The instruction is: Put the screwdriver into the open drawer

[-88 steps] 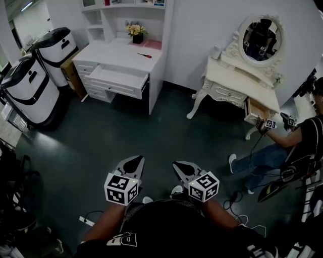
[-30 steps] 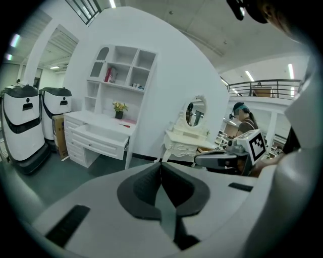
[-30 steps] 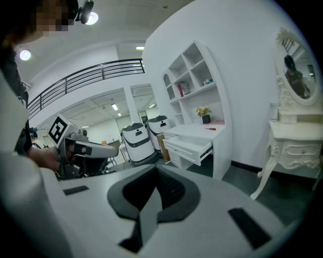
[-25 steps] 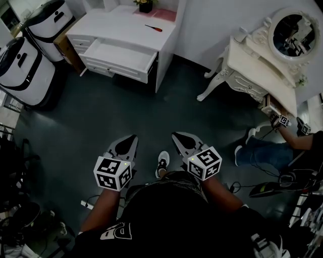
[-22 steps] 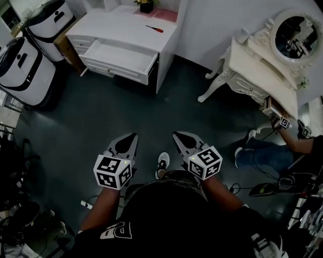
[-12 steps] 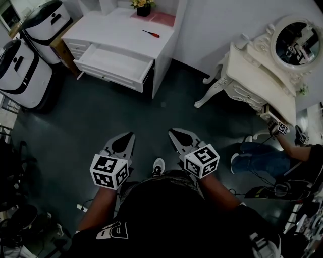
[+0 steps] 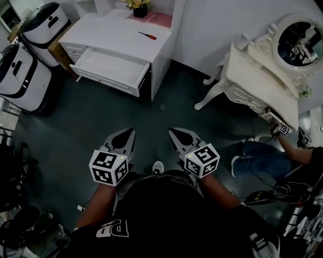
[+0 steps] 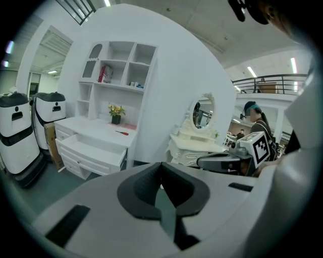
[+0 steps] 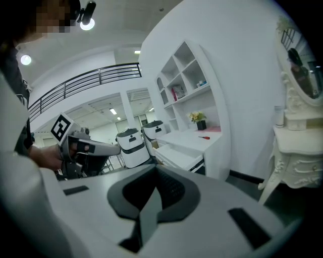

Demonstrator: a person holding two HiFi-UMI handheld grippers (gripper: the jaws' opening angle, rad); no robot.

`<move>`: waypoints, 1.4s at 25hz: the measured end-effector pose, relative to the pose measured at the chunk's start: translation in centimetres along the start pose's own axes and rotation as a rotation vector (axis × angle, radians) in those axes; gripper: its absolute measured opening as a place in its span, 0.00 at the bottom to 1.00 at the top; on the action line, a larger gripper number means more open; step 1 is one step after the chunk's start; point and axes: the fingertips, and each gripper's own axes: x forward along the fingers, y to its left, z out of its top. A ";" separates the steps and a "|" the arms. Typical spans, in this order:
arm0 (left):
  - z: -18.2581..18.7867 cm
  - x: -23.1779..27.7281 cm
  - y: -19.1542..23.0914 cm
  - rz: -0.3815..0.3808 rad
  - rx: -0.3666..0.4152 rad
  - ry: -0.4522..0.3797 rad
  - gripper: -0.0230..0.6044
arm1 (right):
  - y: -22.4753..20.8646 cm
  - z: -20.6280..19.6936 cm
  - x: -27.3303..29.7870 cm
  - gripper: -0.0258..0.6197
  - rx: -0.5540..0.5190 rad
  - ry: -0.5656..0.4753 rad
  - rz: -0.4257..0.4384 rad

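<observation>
A red-handled screwdriver (image 7: 147,35) lies on the top of the white desk (image 7: 116,38), near its back right, and is seen small in the left gripper view (image 8: 121,133) and the right gripper view (image 9: 204,137). Below the top, the desk's open drawer (image 7: 111,70) stands pulled out and looks empty. My left gripper (image 7: 130,133) and right gripper (image 7: 174,133) are held side by side over the dark floor, well short of the desk. Both are shut with nothing between the jaws. Each gripper view shows its own closed jaws, the left (image 8: 161,169) and the right (image 9: 156,170), pointing toward the desk.
Two white and black machines (image 7: 20,70) stand left of the desk. A cream vanity table (image 7: 257,83) with an oval mirror stands at the right, where another person (image 7: 275,156) sits holding grippers. A flower pot (image 7: 135,7) and pink sheet (image 7: 157,19) rest on the desk.
Both grippers and the head view have come forward across the floor toward the desk, which now sits lower and larger in view. The jaws stayed shut.
</observation>
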 end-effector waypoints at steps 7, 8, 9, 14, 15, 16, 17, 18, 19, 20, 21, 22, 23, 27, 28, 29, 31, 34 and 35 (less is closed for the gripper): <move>0.0 1.5 -0.9 -0.007 0.019 0.018 0.06 | -1.3 -0.7 -0.8 0.05 0.027 -0.002 -0.012; 0.0 1.5 -1.0 -0.007 0.020 0.019 0.06 | -1.4 -0.8 -0.9 0.05 0.028 0.000 -0.013; -0.1 1.5 -1.1 -0.008 0.020 0.020 0.06 | -1.4 -0.9 -0.9 0.05 0.028 0.003 -0.013; -0.2 1.7 -0.9 -0.006 0.015 0.029 0.06 | -1.5 -0.9 -0.7 0.05 0.029 0.009 -0.012; -0.2 1.9 -0.7 -0.007 0.014 0.029 0.06 | -1.6 -0.8 -0.7 0.05 0.027 0.009 -0.013; -0.2 2.1 -0.6 -0.009 0.013 0.028 0.06 | -1.7 -0.8 -0.5 0.05 0.024 0.011 -0.014; -0.1 2.3 -0.4 -0.011 0.012 0.028 0.06 | -1.8 -0.8 -0.4 0.05 0.023 0.013 -0.016; -0.1 2.6 -0.3 -0.014 0.012 0.028 0.06 | -2.0 -0.8 -0.3 0.05 0.022 0.015 -0.019; 0.1 2.8 -0.2 -0.018 0.012 0.028 0.06 | -2.1 -0.8 -0.2 0.05 0.021 0.018 -0.023; 0.3 3.0 -0.2 -0.022 0.014 0.027 0.06 | -2.3 -0.7 -0.1 0.05 0.021 0.019 -0.026; 0.6 3.2 -0.1 -0.027 0.016 0.024 0.06 | -2.4 -0.4 0.0 0.05 0.020 0.018 -0.029; 0.9 3.4 -0.1 -0.031 0.020 0.020 0.06 | -2.5 -0.1 0.1 0.05 0.018 0.014 -0.031; 1.3 3.5 0.0 -0.034 0.023 0.015 0.06 | -2.5 0.3 0.2 0.05 0.014 0.009 -0.031; 2.5 4.5 0.8 -0.034 0.026 -0.002 0.06 | -3.1 1.4 1.1 0.05 -0.003 0.001 -0.034; 2.6 4.8 0.9 -0.035 0.024 -0.002 0.06 | -3.3 1.4 1.4 0.05 -0.001 0.004 -0.034; 2.7 5.0 1.1 -0.036 0.023 0.000 0.06 | -3.5 1.3 1.6 0.05 0.001 0.009 -0.035; 2.5 5.3 1.6 -0.036 0.018 0.008 0.06 | -3.8 1.2 2.2 0.05 0.005 0.019 -0.036; 2.2 5.4 2.8 -0.032 0.004 0.020 0.06 | -3.8 1.2 3.2 0.05 0.007 0.031 -0.038; 2.2 5.5 3.2 -0.032 0.001 0.020 0.06 | -3.8 1.2 3.6 0.05 0.007 0.033 -0.038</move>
